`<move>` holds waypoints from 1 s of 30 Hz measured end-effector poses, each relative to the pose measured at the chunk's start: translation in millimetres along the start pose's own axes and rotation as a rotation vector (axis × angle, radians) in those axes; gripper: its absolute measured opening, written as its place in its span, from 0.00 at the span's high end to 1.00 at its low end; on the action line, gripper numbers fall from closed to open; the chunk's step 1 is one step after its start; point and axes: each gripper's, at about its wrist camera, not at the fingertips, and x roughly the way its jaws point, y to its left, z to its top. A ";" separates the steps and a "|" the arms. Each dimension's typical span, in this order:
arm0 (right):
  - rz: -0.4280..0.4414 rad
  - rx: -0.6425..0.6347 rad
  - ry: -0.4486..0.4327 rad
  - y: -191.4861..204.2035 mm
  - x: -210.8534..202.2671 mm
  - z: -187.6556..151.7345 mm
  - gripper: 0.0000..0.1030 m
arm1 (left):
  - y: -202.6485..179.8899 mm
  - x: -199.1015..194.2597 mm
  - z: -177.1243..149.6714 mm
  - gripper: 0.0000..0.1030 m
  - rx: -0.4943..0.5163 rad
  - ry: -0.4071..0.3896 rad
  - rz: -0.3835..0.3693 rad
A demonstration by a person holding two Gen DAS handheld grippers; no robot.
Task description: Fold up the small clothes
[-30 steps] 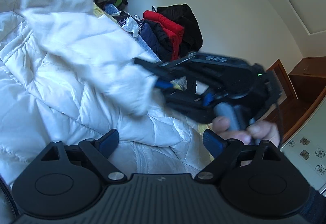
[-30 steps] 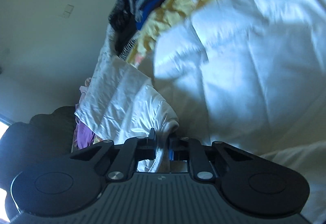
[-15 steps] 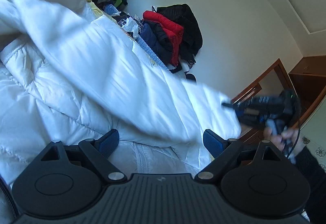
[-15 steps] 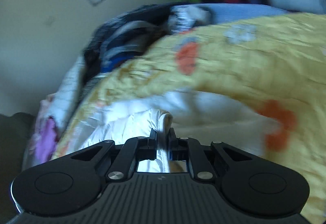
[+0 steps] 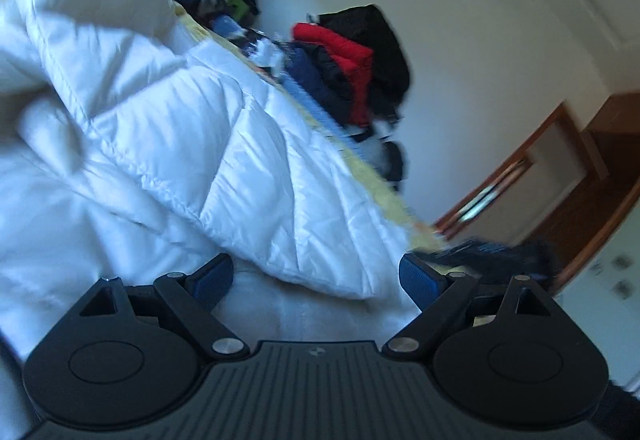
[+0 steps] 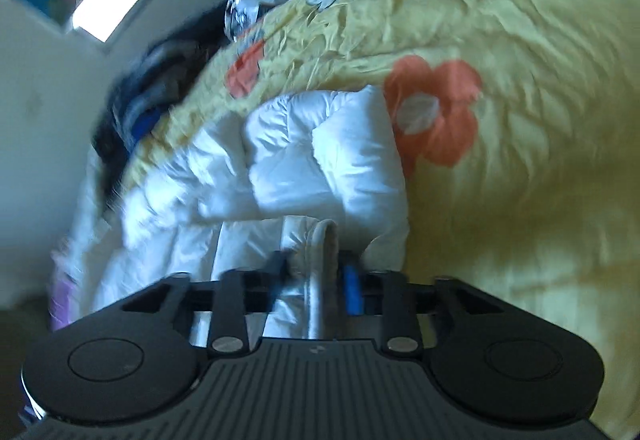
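Note:
A white quilted puffer jacket (image 5: 168,128) lies spread on a yellow flowered bedspread (image 6: 520,144). My left gripper (image 5: 316,276) hovers low over the jacket, open wide, its blue pads (image 5: 212,276) on either side of a fold without pressing it. In the right wrist view, the jacket's sleeve (image 6: 320,160) lies folded on the bedspread. Its cuff (image 6: 316,252) stands between the jaws of my right gripper (image 6: 316,276), which are opening, with a gap showing beside the right pad. The right gripper (image 5: 492,256) shows as a dark blur at the lower right of the left wrist view.
A pile of red, black and navy clothes (image 5: 352,60) sits at the far end of the bed by the white wall. More dark clothes (image 6: 136,108) lie heaped at the bed's left side. A wooden door frame (image 5: 520,160) stands to the right.
My right gripper carried the sleeve cuff across the jacket to the right and down onto the bedspread, and its jaws went from shut on the cuff to parted. The left gripper stayed put, open.

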 end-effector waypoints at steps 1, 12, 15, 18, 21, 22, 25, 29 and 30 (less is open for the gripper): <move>0.013 0.012 -0.034 -1.6 -9.4 -1.2 0.47 | -4.0 -6.7 -0.1 0.11 0.018 -0.006 0.017; 0.179 -0.249 -0.178 70.7 -29.1 -36.2 0.24 | -87.9 -30.9 60.2 0.02 0.463 -0.148 0.110; 0.146 -0.293 -0.159 86.8 -1.7 -33.7 0.23 | -72.3 19.1 106.2 0.02 0.496 -0.108 0.329; 0.054 -0.307 -0.109 85.1 27.6 -29.6 0.22 | -34.0 53.1 139.7 0.02 0.431 -0.056 0.473; -0.010 -0.339 -0.063 68.7 46.6 -40.8 0.27 | 13.3 79.9 150.6 0.02 0.353 0.035 0.602; -0.005 -0.373 -0.075 66.1 46.8 -46.7 0.26 | 30.5 87.3 150.8 0.02 0.321 0.065 0.639; -0.031 -0.461 -0.080 71.3 49.7 -58.4 0.26 | 58.9 87.3 136.7 0.02 0.307 0.061 0.617; -0.051 -0.513 -0.082 74.8 51.6 -62.4 0.25 | 63.9 95.5 133.6 0.00 0.349 0.068 0.633; -0.051 -0.515 -0.083 74.3 51.3 -62.7 0.25 | 64.1 97.4 133.2 0.00 0.357 0.069 0.641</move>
